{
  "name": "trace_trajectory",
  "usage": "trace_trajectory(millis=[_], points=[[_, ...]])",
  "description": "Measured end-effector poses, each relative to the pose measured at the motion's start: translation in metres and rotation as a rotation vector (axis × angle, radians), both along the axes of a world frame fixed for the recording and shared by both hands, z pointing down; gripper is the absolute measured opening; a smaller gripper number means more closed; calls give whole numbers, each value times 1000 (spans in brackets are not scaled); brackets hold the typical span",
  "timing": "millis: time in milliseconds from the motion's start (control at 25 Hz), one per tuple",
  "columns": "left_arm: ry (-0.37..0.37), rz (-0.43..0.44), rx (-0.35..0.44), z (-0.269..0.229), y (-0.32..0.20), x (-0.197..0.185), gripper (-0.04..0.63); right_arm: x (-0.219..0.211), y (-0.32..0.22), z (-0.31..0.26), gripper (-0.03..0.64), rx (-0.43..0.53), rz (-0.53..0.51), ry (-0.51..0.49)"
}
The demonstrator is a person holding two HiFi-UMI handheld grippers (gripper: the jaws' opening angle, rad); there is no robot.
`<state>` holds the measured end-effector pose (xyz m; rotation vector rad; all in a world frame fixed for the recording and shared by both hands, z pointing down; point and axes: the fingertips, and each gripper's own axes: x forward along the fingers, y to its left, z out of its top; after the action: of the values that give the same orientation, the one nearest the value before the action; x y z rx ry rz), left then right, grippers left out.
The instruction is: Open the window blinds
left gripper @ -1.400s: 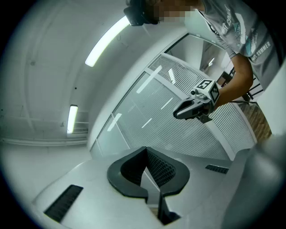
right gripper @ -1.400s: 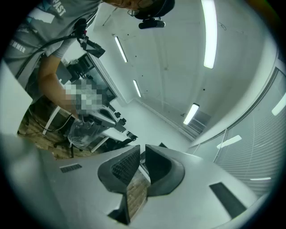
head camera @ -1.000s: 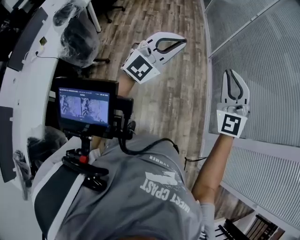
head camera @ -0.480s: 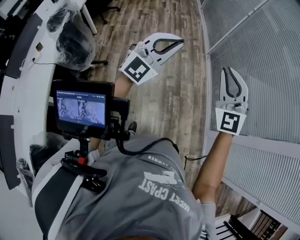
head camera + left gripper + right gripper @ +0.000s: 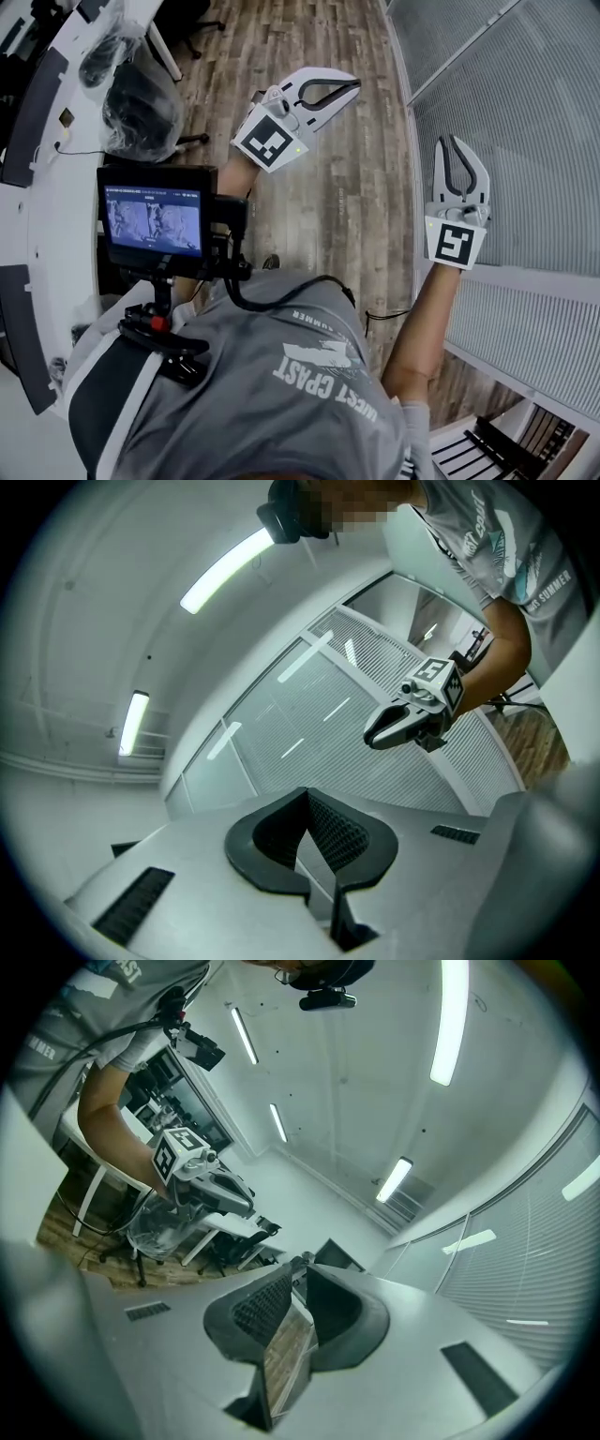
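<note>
Wood-plank flooring (image 5: 347,206) runs between a curved white table (image 5: 56,197) on one side and a wall of glass panels on the other, covered by the window blinds (image 5: 525,141). The right tool (image 5: 450,141) is raised on an outstretched forearm with its tips pointing up along the blinds. In the right gripper view (image 5: 298,1265) its jaws are drawn together to a thin slit and nothing sits between them. It hangs close in front of the slats, and the left gripper view shows it (image 5: 372,738) against them with air around it, so no contact can be seen. The blinds (image 5: 309,733) lie as fine horizontal slats across each panel, split by pale frame bars, and they fill the edge of the right gripper view (image 5: 553,1269). The left tool (image 5: 354,82) is held over the floor, well apart from the blinds, and is angled toward them. Its jaws (image 5: 305,794) meet at the tips and hold nothing. It also shows in the right gripper view (image 5: 246,1206), out beyond a bare arm. Below the tools, a small monitor (image 5: 155,217) on a chest mount sits against the person's grey T-shirt (image 5: 281,394). An office chair wrapped in clear plastic (image 5: 136,112) stands by the table. Long ceiling lights (image 5: 225,569) glow overhead.
</note>
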<state>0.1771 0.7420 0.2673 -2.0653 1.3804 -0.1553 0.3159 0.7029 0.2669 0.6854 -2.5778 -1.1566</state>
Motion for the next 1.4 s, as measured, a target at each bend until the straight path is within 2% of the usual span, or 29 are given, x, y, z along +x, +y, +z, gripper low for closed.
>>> trace_trajectory(millis=[240,520,760,840,1000,1320,1400], points=[[-24,29,13,0,-9,-28,3,-23,-6,0,36,0,34,-5],[-35,13,-7,9,-65,-51,3,-41,-65,3,37,-4,33,-6],[-48,2,-18,15,-84,-56,3,-46,-95,4,36,0,25,-43],[-53,-5,-8,8,-115,-64,3,-52,-129,1,37,-8,23,-46],[-10,-26,-14,4,-181,-80,3,-65,-199,-4,37,-18,11,-45],[63,-53,-41,10,-261,-73,3,-49,-284,-2,37,-13,2,-89],[62,-54,-48,10,-277,-74,3,-48,-299,-4,37,-9,-2,-105]])
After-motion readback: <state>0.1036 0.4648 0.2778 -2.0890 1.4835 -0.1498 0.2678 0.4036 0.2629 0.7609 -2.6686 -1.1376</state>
